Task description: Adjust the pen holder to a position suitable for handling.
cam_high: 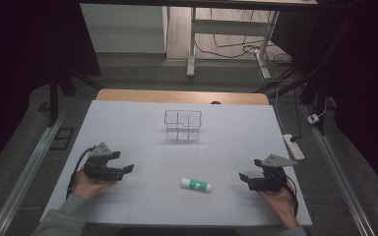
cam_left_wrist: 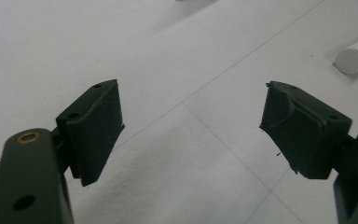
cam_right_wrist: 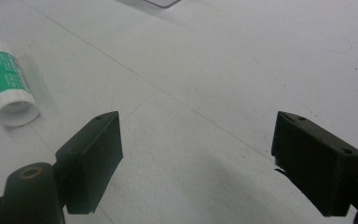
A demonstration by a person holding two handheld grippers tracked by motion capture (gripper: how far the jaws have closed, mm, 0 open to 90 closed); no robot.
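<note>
One glue stick (cam_high: pixel 196 185) lies on the table (cam_high: pixel 128 128) between the left gripper (cam_high: pixel 128 168) and right gripper (cam_high: pixel 244 177), both spread and empty.

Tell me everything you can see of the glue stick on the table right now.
The glue stick is a short white cylinder with a green printed label around its middle and plain white ends, plastic by the look. It lies on its side on the white table cover, near the front edge, between the left gripper and the right gripper. Neither touches it; both are open.
</note>
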